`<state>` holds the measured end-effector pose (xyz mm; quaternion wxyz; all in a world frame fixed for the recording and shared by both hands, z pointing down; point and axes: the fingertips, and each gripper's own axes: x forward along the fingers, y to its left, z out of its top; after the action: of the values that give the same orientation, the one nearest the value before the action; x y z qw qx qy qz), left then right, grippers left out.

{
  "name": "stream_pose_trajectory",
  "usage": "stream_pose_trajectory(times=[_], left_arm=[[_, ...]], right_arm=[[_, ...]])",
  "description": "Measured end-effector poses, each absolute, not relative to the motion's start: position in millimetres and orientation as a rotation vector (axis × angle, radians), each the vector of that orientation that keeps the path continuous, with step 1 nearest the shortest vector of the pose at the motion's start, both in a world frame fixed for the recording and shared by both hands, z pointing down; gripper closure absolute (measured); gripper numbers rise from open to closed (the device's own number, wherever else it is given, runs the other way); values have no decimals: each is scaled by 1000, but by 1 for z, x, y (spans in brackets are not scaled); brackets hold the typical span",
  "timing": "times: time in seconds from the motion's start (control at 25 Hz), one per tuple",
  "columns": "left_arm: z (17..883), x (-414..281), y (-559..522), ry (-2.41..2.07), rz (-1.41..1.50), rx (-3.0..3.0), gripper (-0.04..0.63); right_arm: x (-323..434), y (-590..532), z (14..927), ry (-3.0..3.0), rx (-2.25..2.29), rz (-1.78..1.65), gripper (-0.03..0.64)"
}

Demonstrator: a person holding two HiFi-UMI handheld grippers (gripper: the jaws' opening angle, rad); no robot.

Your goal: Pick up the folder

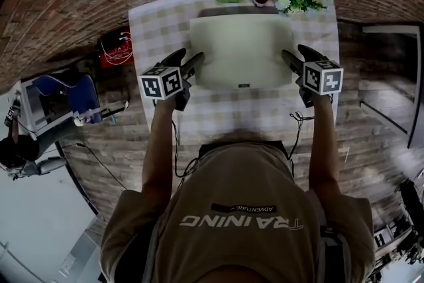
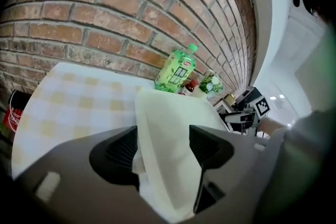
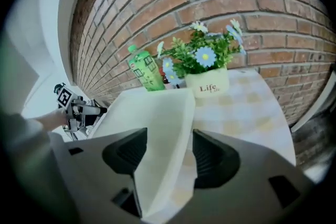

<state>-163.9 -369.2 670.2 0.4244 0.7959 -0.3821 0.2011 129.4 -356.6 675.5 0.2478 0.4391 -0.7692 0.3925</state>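
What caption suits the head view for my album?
Left gripper and right gripper, jaws open, flank a pale folder on a checked table.

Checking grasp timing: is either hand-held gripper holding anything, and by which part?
Nothing is gripped. The folder lies with its side edges between the open jaws of the left hand-held gripper and right hand-held gripper; no pad presses it.
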Motion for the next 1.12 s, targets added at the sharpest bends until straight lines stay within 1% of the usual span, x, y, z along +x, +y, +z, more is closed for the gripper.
stream_pose_trajectory(times=[0.36, 0.56, 0.72, 0.88, 1.12], left_arm=[[709, -162, -373, -827, 460, 1827, 284], [721, -152, -372, -688, 282, 1691, 279], [722, -150, -372, -663, 325, 1676, 279], [725, -145, -372, -671, 422, 1647, 267], [726, -145, -372, -624, 465, 1633, 264]], right_arm=[[110, -361, 709, -2109, 964, 1365, 360], [110, -362, 723, -2121, 825, 1599, 324], [106, -363, 724, -2074, 759, 1589, 322], [106, -363, 725, -2045, 774, 1577, 321], [106, -363, 726, -2071, 797, 1584, 321]])
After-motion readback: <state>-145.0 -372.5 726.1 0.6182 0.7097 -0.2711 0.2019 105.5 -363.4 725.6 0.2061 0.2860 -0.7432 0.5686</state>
